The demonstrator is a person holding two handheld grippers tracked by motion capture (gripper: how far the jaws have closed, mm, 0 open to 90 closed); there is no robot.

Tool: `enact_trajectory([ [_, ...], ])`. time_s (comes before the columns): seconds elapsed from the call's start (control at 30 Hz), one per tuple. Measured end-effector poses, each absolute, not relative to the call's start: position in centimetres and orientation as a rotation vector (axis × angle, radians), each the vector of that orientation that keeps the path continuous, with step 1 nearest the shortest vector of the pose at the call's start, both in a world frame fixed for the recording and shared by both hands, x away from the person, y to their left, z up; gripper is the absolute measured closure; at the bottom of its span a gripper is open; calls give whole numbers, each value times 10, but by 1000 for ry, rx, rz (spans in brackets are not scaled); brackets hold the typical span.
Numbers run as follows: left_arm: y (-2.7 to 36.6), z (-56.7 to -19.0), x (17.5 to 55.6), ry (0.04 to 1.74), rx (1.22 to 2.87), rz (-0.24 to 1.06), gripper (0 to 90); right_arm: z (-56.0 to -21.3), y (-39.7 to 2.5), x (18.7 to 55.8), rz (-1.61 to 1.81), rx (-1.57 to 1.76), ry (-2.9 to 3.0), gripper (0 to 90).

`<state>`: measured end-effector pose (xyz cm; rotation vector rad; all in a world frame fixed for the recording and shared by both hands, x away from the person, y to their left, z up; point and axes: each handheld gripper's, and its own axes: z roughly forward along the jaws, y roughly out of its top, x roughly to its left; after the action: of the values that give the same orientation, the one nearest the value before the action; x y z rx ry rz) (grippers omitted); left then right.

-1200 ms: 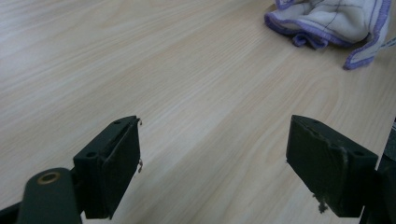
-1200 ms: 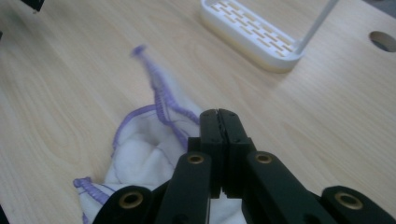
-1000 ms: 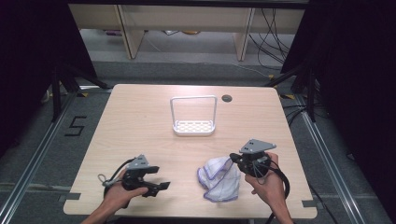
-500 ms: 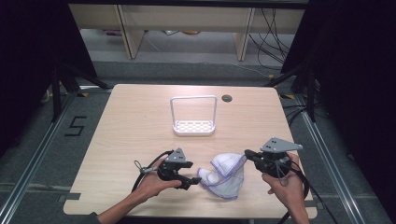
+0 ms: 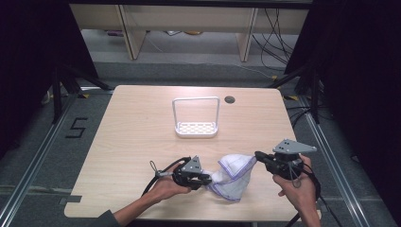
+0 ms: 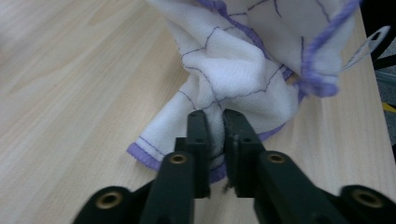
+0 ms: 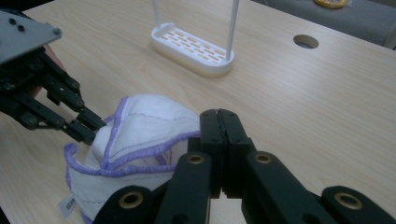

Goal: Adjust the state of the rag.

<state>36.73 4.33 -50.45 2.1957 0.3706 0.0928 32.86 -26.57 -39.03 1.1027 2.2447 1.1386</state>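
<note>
Now the cloth (image 5: pixel 232 176) is pinched by the left gripper (image 5: pixel 204 180), brought in beside it, while the right gripper (image 5: pixel 258 155) stays clamped on its far corner, so it is stretched between both, ready for spreading; the white rack (image 5: pixel 196 127) is left well beyond.

Work surface: rectangular light-wood laminate table (image 5: pixel 132 132)

The table top carries a white plastic slotted rack with a tall hoop handle (image 5: pixel 196 128), standing upright at mid-width toward the far edge. A round dark cable port (image 5: pixel 230 100) is set into the top just beyond and to the right of the rack. A crumpled white cloth with purple stitched edging (image 5: pixel 231 176) lies near the front edge, right of centre, well apart from the rack, its lower folds on the wood.
</note>
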Motion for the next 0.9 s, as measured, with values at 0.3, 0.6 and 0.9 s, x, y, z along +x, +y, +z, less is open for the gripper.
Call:
enact_trajectory([
  [0.3,98,-448,354,381,2080,85,850,-386,-276,331,1185,1121,2213,900],
  [0.6,168,-412,326,448,1953,-39,850,-386,-258,335,1276,1079,2281,900],
  [0.9,184,-479,383,697,2034,62,845,-447,-215,393,1079,1160,2454,900],
])
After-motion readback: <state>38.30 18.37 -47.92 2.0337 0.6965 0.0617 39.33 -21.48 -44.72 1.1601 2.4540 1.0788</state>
